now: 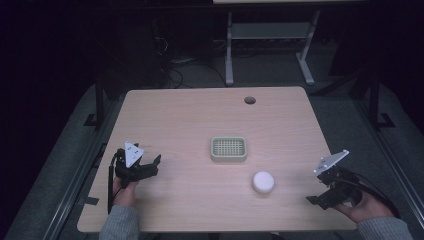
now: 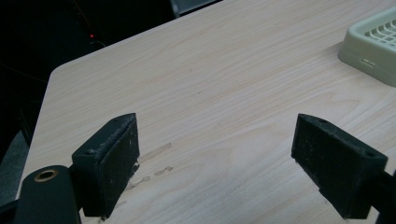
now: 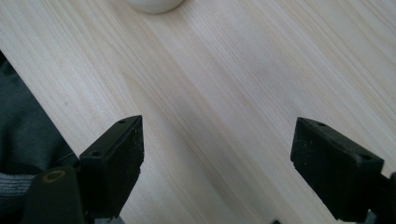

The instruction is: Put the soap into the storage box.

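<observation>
The left hand-held gripper (image 1: 150, 167) and right hand-held gripper (image 1: 320, 197) rest at the desk (image 1: 190, 120) edges from the high view, nothing begun; a white round puck (image 1: 263, 182) lies near the right one, a pale slatted tray (image 1: 228, 149) mid-desk. In the left gripper view, jaws gape empty, tray (image 2: 369, 46) ahead. In the right gripper view, jaws spread wide; the smooth puck (image 3: 154, 5) waits ahead, likely grasped next.
</observation>
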`<state>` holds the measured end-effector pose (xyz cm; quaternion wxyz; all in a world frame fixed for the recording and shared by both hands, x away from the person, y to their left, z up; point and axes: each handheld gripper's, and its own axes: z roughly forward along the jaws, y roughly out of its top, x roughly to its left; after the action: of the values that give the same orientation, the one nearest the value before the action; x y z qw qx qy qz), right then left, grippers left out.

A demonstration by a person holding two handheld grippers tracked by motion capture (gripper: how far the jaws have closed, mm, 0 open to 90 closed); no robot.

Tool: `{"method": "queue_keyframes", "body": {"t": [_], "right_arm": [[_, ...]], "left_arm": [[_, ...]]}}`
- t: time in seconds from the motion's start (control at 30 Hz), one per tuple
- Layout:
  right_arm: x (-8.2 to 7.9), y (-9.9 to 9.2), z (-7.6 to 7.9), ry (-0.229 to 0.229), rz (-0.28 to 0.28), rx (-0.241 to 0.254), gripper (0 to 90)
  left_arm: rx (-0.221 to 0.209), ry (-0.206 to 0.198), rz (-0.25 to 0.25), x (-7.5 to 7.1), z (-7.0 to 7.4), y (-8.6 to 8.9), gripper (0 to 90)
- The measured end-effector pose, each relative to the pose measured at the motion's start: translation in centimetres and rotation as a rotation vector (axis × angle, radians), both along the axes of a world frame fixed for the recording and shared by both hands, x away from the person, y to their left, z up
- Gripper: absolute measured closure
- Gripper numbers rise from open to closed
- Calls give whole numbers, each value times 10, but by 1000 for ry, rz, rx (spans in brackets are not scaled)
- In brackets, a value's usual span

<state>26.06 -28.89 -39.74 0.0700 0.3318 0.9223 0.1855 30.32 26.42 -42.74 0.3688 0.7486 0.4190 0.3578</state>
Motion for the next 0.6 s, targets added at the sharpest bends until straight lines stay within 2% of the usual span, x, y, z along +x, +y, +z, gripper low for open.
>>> {"method": "queue_keyframes", "body": {"t": [0.13,0.3,0.37,0.6], "right_arm": [[1,2,1,2,0,4,164],[3,9,3,2,14,-8,164],[4,12,5,2,18,-9,164],[7,26,10,6,37,-12,163]], "left_arm": [[-11,-7,-1,-1,1,0,148],[-2,-3,-3,-1,0,0,149],[-14,-10,0,0,1,1,149],[-15,-11,4,0,1,1,148]]}}
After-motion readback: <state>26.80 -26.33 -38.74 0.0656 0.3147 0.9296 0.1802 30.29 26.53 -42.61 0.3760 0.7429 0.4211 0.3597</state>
